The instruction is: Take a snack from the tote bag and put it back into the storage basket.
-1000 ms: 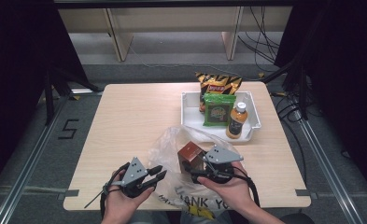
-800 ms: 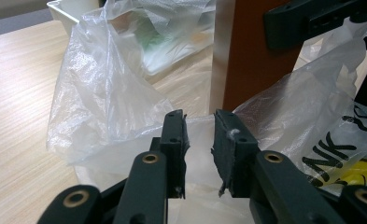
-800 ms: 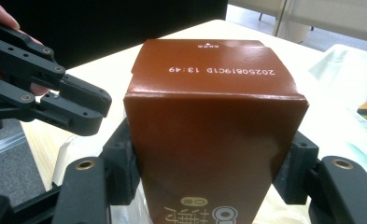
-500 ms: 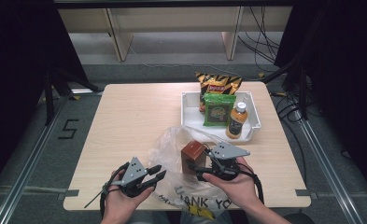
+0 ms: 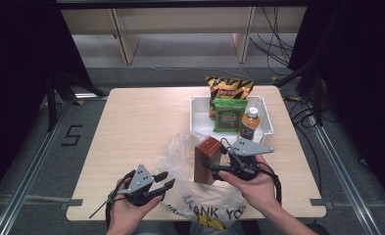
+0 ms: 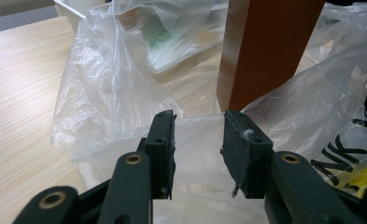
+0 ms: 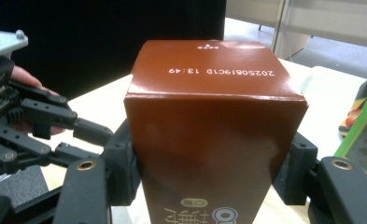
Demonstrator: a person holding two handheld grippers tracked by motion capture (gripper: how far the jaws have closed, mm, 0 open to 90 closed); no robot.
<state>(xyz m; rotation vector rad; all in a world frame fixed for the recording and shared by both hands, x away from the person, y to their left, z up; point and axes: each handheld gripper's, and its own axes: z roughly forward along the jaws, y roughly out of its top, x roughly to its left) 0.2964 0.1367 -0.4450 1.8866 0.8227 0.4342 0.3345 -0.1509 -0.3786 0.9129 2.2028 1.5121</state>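
The right gripper (image 5: 214, 169) clamps the tall brown cardboard box (image 5: 207, 159) above the clear plastic bag (image 5: 195, 191); the left gripper (image 5: 163, 183), beside the bag, has just been opening, nothing between its jaws.

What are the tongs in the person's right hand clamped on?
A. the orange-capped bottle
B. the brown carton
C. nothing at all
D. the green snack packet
B: the right tongs press on both sides of the brown carton, which stands upright over the plastic bag.

Box (image 5: 207, 159) upright above bag (image 5: 190, 161), tray (image 5: 266, 125) behind, on table (image 5: 136, 127).
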